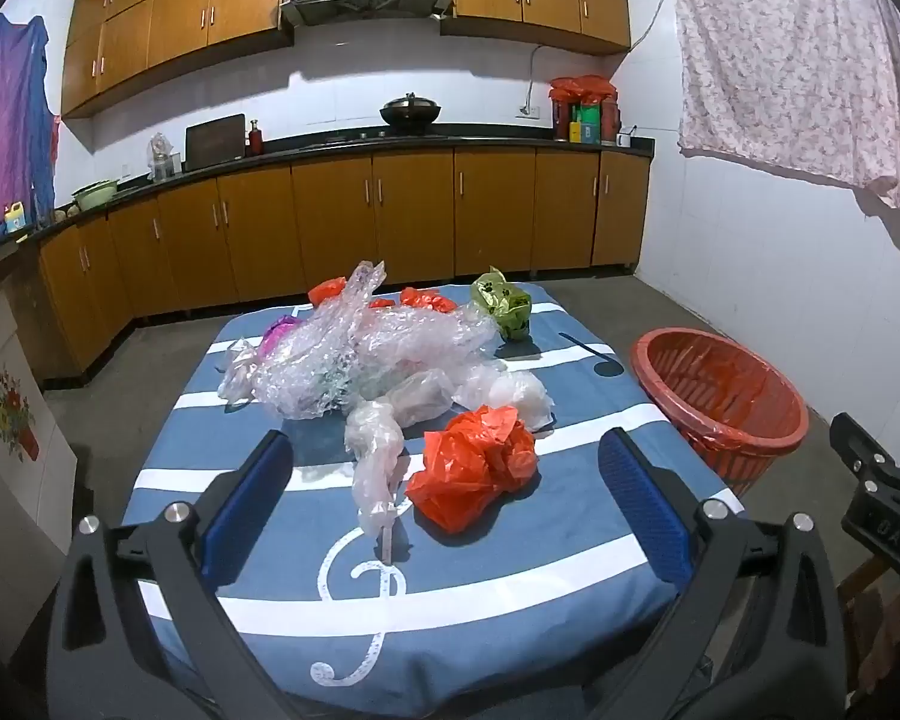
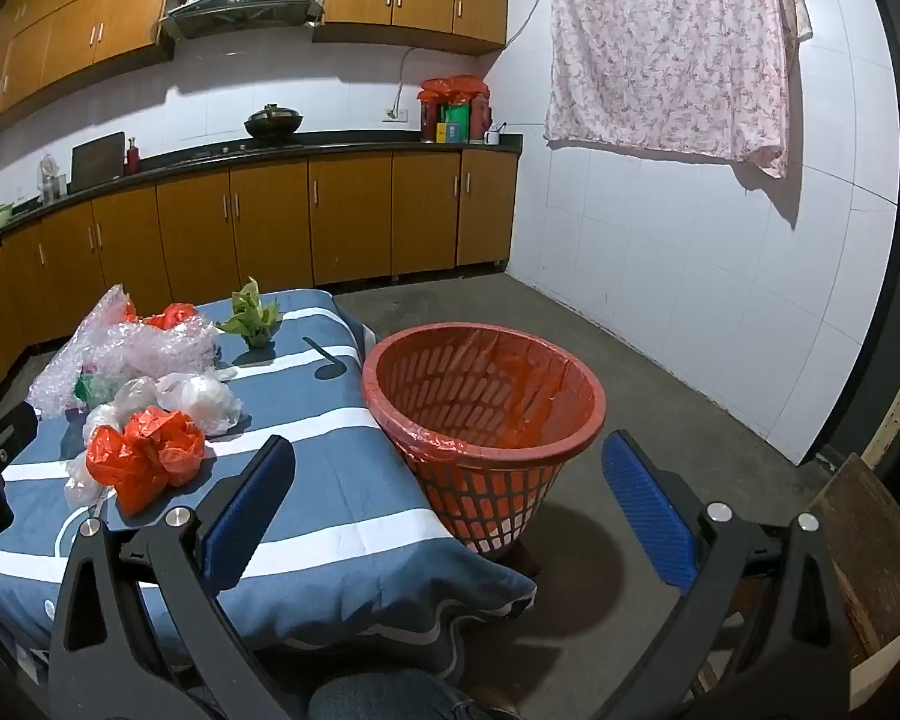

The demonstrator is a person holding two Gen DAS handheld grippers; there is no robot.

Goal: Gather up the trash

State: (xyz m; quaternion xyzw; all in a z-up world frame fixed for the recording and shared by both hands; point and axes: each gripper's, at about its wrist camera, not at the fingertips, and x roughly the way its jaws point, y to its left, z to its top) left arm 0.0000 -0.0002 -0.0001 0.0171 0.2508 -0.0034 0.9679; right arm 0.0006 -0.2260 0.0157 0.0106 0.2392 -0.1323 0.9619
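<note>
Crumpled plastic trash lies heaped on the blue striped tablecloth point(image 1: 258, 546): an orange bag point(image 1: 473, 468) nearest the grippers, touching a clear bag point(image 1: 378, 450), with a bubble-wrap pile point(image 1: 360, 354) behind and a green bag point(image 1: 504, 303) at the far edge. The red basket point(image 2: 570, 438), lined with a red bag, stands just beside the table. The left gripper point(image 1: 444, 480) hovers near the orange bag, jaws apart and empty. The right gripper point(image 2: 447, 483) faces the basket, jaws apart and empty.
</note>
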